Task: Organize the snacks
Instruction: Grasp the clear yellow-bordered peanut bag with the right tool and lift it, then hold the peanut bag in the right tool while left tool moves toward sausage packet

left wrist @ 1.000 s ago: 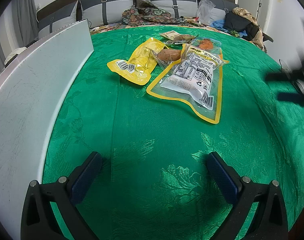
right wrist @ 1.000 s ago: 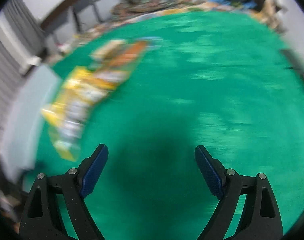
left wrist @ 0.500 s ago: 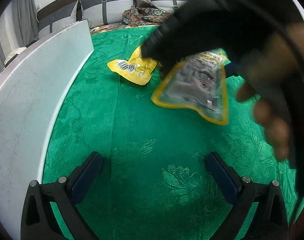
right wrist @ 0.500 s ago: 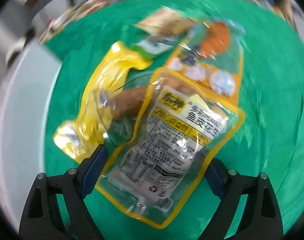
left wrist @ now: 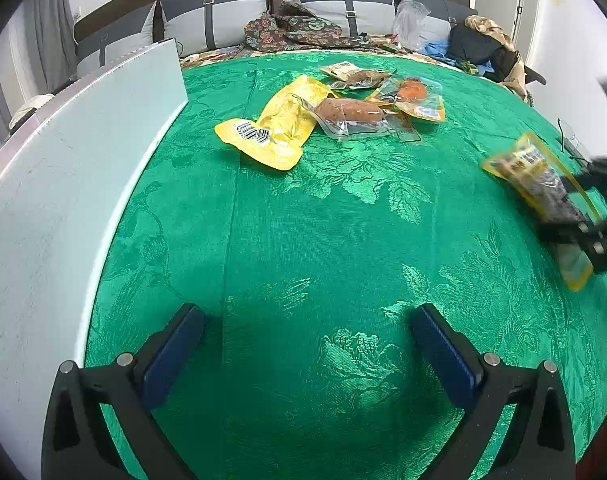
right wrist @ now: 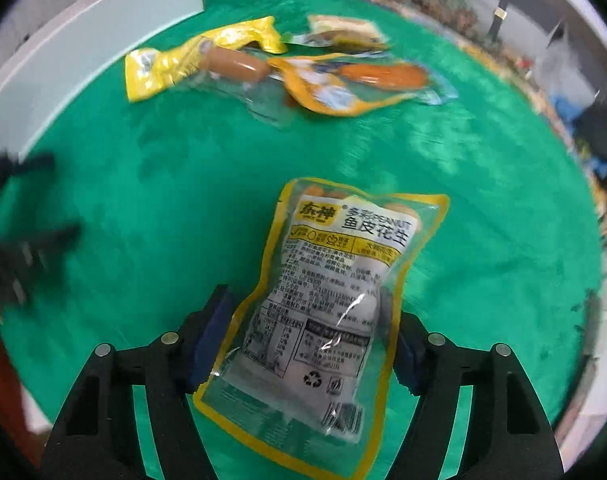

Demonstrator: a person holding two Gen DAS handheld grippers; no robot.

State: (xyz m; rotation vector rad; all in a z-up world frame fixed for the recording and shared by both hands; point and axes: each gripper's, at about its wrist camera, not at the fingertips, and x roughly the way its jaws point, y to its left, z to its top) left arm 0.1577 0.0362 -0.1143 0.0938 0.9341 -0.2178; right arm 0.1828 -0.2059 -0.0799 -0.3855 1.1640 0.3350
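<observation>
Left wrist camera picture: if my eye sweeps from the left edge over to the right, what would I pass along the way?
White board → yellow packet with the barcode → clear sausage pack → orange-trimmed pouch → yellow-edged peanut bag, clamped in the right gripper at the far right.

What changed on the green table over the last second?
The right gripper closed on the clear, yellow-edged peanut packet and carried it off the snack pile, toward the right. The left gripper stayed open and still over the green tablecloth; the plain yellow pouch and sausage packet stayed put.
</observation>
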